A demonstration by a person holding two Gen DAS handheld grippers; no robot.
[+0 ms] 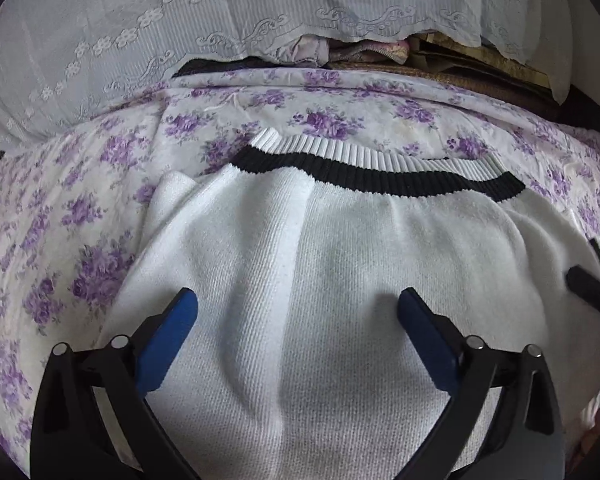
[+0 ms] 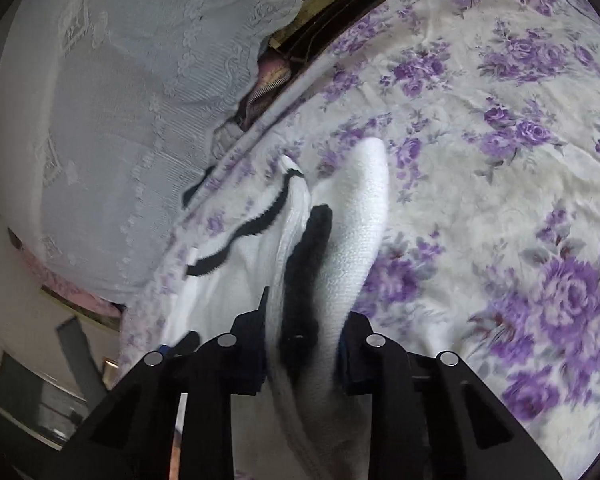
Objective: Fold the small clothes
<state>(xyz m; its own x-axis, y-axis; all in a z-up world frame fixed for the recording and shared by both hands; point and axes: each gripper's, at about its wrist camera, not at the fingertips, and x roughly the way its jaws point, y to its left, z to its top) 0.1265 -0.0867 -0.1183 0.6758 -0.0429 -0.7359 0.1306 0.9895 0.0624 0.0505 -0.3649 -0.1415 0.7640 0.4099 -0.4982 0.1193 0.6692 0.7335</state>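
A small white knit garment [image 1: 320,272] with a black and white ribbed band [image 1: 380,172] lies spread on a bed with a purple floral sheet [image 1: 80,240]. My left gripper [image 1: 298,316] hovers over the garment's middle, open and empty, blue pads wide apart. My right gripper [image 2: 304,344] is shut on a bunched edge of the white garment [image 2: 352,232], with a black trim strip [image 2: 308,264] running between its fingers. The garment is lifted there and drapes down to the left. The right gripper's tip shows at the right edge of the left wrist view [image 1: 592,284].
A pale lace-patterned pillow or cover [image 1: 140,40] lies along the far edge of the bed, with stacked bedding and brown mats [image 1: 460,64] behind it. The floral sheet [image 2: 500,160] stretches out to the right of the garment. Furniture [image 2: 40,400] shows off the bed at lower left.
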